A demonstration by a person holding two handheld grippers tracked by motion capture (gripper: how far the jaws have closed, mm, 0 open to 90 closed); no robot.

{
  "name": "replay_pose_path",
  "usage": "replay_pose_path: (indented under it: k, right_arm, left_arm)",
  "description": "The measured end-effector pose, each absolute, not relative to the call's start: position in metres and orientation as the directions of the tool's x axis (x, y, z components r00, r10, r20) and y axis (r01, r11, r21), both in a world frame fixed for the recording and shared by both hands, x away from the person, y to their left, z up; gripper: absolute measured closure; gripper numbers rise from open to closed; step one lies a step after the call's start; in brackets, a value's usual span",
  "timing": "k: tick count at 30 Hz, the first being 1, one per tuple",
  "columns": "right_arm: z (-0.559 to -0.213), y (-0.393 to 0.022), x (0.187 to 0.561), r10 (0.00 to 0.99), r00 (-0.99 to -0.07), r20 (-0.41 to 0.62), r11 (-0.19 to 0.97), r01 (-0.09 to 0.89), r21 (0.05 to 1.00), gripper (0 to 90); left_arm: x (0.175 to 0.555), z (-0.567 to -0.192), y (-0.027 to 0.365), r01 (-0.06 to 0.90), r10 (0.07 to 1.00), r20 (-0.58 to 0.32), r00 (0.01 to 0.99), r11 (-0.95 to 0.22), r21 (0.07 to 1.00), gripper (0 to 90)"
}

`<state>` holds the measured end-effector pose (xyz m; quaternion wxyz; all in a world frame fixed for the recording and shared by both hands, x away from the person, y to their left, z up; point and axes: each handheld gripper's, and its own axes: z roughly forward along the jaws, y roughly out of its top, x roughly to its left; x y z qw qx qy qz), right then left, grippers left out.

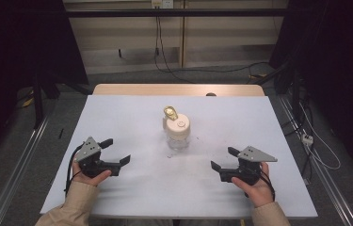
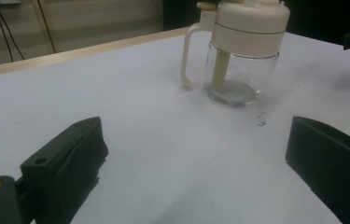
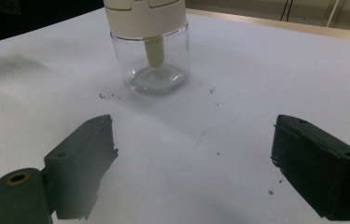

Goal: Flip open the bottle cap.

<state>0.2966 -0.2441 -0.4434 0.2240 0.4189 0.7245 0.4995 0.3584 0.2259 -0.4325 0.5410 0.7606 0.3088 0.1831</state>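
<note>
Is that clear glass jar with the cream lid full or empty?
Empty: the clear glass jar shows its bare bottom through the glass, holding just a cream tube.

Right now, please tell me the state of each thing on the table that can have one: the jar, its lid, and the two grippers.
Jar: upright, clear glass, looks empty, touched by nothing.
Lid: on the jar, cream, with a side handle.
Left gripper: fingers open, nothing between them, apart from the jar.
Right gripper: fingers open, nothing between them, apart from the jar.
Table: white top with a few dark specks near the jar.
</note>
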Motion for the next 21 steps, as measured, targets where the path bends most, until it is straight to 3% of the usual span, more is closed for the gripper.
replay_pose_path:
  k: [21]
  right_arm:
    - [-0.45, -0.27, 0.283, 0.848, -0.523, 0.079, 0.155, 0.388, 0.909, 12.3]
  left_arm:
    - [0.356, -0.436, 0.235, 0.286, 0.674, -0.067, 0.736, -0.22, 0.932, 4.8]
